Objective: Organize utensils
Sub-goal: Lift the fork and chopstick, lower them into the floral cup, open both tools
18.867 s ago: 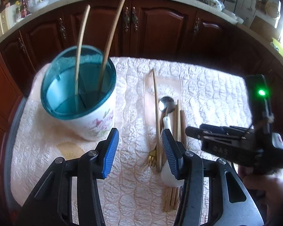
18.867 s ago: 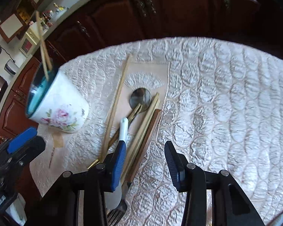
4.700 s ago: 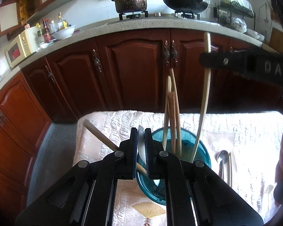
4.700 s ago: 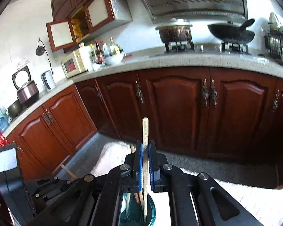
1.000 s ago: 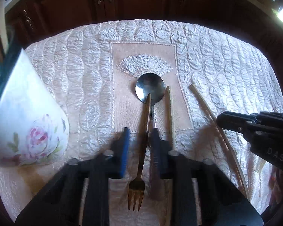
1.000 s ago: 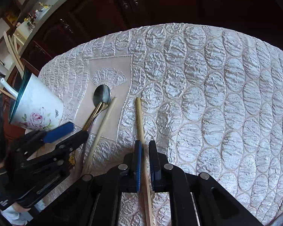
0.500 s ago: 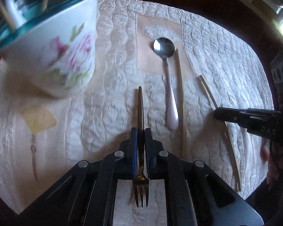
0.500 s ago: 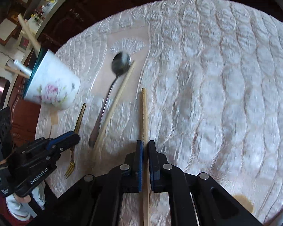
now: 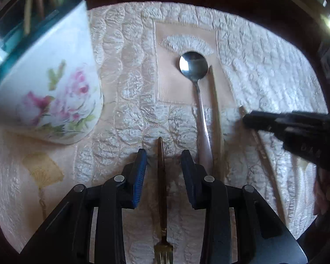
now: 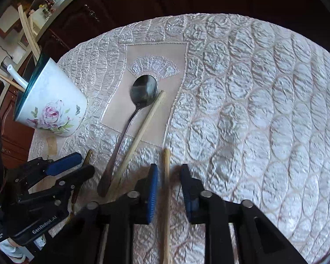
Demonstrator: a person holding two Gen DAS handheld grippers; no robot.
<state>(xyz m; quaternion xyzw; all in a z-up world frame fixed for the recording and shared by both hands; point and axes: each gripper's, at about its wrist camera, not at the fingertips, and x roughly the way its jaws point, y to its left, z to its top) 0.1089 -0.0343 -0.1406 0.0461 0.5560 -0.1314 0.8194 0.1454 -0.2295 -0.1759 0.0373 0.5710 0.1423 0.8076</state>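
The left gripper [image 9: 164,160] is seen with its fingers [image 9: 139,171] spread, one on either side of a gold fork [image 9: 161,176] that lies flat on the quilted cloth [image 9: 264,70] – no pad is seen to touch the fork's handle. The fork's tines point toward the camera, its handle away.

The right gripper [image 10: 168,173] is likewise held with fingers [image 10: 153,189] parted, a single wooden chopstick [image 10: 166,198] lying on the cloth in the gap between them. Contact between pads and chopstick is not visible.

Between the two grippers a metal spoon [image 10: 140,96] is noted, its bowl resting on a plain beige panel [image 10: 143,52] of the cloth and its handle running toward the cameras. A second chopstick [image 10: 140,132] lies just beside the spoon on its right, nearly parallel to it and close against the bowl's edge.

A floral cup [image 10: 52,107] with a teal inner rim stands to the left on the cloth, well apart from the spoon. Several wooden chopsticks [image 10: 27,30] and a white-handled utensil [image 10: 16,74] are held in it, leaning outward over the rim – the type of that utensil cannot be told. Dark wooden cabinet doors [image 10: 125,2] are recorded behind the cloth-covered counter.
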